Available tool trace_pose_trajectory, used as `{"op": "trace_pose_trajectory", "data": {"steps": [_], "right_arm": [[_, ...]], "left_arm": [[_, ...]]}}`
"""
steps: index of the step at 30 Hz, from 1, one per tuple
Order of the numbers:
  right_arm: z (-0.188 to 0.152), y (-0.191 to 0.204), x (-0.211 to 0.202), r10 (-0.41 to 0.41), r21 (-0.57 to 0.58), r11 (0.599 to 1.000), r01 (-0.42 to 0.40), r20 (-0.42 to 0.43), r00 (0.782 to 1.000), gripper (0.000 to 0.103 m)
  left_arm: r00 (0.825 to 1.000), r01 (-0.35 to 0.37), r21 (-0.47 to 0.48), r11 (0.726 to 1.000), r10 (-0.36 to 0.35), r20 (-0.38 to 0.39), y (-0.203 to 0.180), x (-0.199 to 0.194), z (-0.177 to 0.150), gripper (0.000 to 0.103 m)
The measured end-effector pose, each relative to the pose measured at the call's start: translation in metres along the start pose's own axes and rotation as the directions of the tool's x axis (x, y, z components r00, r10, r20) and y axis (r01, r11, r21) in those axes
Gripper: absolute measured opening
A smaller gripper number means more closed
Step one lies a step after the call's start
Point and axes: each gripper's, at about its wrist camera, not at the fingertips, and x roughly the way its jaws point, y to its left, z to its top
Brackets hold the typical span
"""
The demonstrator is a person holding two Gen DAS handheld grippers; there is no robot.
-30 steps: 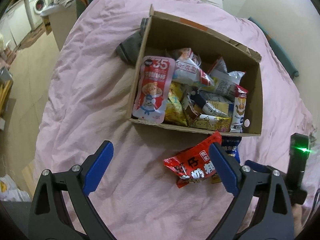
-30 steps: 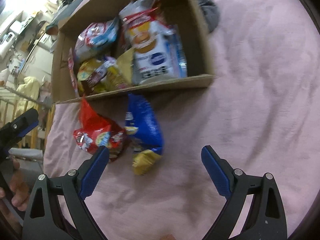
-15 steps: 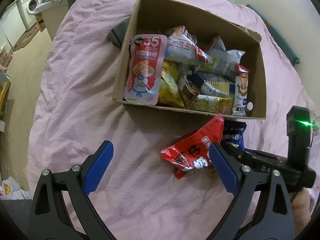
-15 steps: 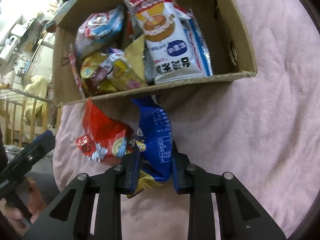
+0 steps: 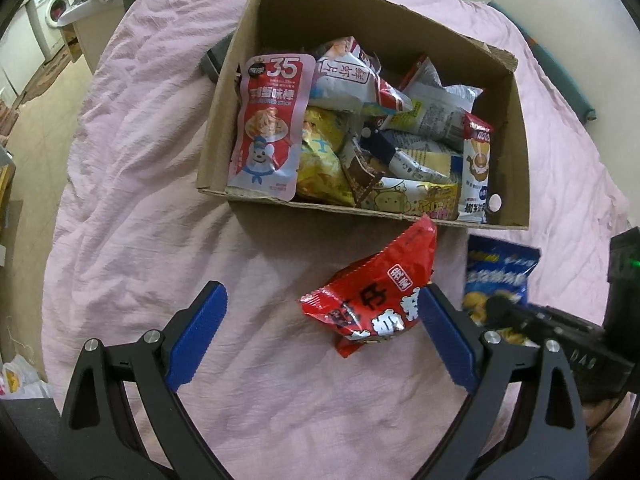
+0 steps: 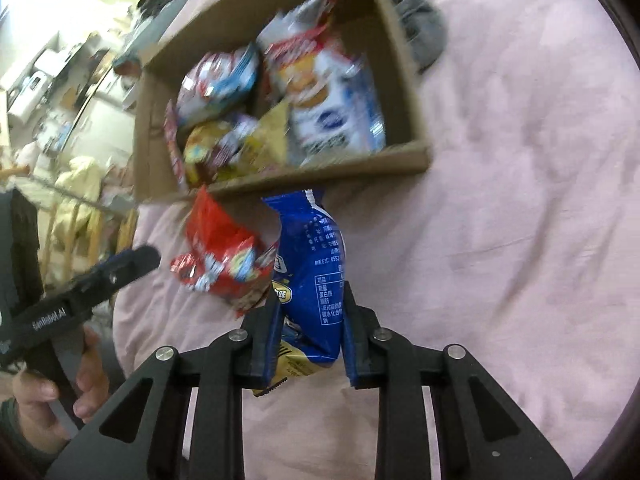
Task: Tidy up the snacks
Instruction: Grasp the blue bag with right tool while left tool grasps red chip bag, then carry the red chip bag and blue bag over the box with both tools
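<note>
The blue snack packet (image 6: 310, 264) is clamped by the right gripper (image 6: 310, 320); the left gripper (image 5: 320, 332) is held spread beside the red snack packet (image 5: 372, 296).

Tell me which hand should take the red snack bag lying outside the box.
Left. The left gripper has open jaws beside the red snack bag, while the right gripper is shut on the blue snack bag.

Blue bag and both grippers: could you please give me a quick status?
Right gripper shut on blue bag. Left gripper open, empty, red bag at its right finger. Box just beyond, already full of snacks.
</note>
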Motion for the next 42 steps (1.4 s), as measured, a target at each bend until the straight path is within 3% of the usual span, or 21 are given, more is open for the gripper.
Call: {"op": "trace_pose_trajectory", "data": {"steps": [9, 18, 23, 24, 26, 28, 33, 42], "right_arm": [[0.013, -0.013, -0.003, -0.013, 0.07, 0.998, 0.011, 0.024, 1.0, 0.026], [0.01, -0.012, -0.002, 0.004, 0.057, 0.998, -0.005, 0.018, 1.0, 0.026], [0.009, -0.008, 0.003, 0.001, 0.039, 0.999, -0.001, 0.002, 1.0, 0.026], [0.009, -0.007, 0.004, 0.002, 0.035, 0.999, -0.002, 0.0, 1.0, 0.026], [0.009, -0.005, 0.005, 0.005, 0.026, 1.0, -0.005, -0.003, 1.0, 0.026], [0.008, -0.002, 0.006, 0.01, 0.013, 1.0, -0.01, -0.008, 1.0, 0.026], [0.006, 0.003, 0.005, 0.016, -0.004, 1.0, -0.016, -0.01, 1.0, 0.026], [-0.004, 0.015, 0.007, 0.03, -0.029, 0.999, -0.03, -0.023, 0.999, 0.026]], "left_arm": [[0.998, 0.041, -0.011, 0.999, -0.042, -0.037, -0.008, 0.017, -0.005, 0.095], [0.996, 0.004, 0.081, 0.997, 0.003, -0.089, -0.045, 0.057, -0.008, 0.095], [0.99, 0.041, 0.107, 0.993, -0.026, -0.138, -0.053, 0.074, -0.013, 0.095], [0.988, 0.05, 0.098, 0.994, -0.035, -0.151, -0.052, 0.077, -0.015, 0.093], [0.985, 0.088, 0.065, 0.994, -0.077, -0.155, -0.047, 0.079, -0.017, 0.064], [0.982, 0.098, 0.081, 0.992, -0.083, -0.172, -0.049, 0.076, -0.017, 0.053], [0.986, 0.093, 0.124, 0.988, -0.074, -0.149, -0.053, 0.061, -0.022, 0.048], [0.994, 0.008, 0.119, 0.993, 0.005, -0.11, -0.033, 0.038, -0.024, 0.049]]}}
